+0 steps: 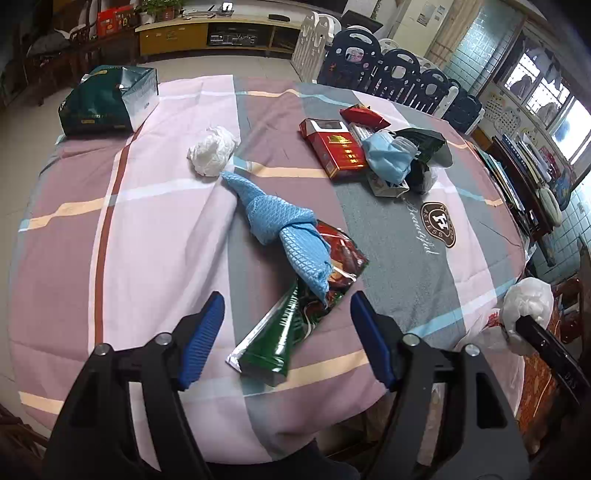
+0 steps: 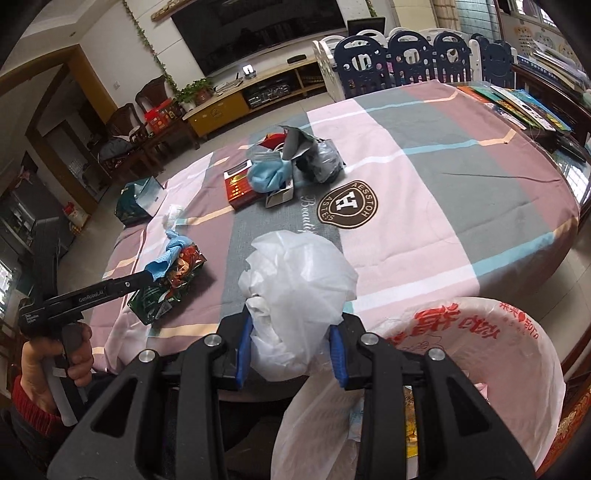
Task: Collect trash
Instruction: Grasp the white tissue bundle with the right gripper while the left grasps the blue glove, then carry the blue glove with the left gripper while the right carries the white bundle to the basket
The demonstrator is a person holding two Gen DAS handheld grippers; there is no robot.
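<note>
Holding a crumpled white bag (image 2: 295, 295) pinched in my right gripper (image 2: 291, 347), beside the bin liner (image 2: 517, 350). Left gripper (image 1: 288, 321) is spread wide, green snack wrapper (image 1: 291, 325) dead ahead, long axis angling away to the right.

You're in a home living room: a big wall television (image 2: 266, 33) above a low media cabinet (image 2: 255, 92), wooden chairs (image 2: 125, 122), a playpen fence (image 2: 417, 55), potted plant (image 2: 195, 90).
</note>
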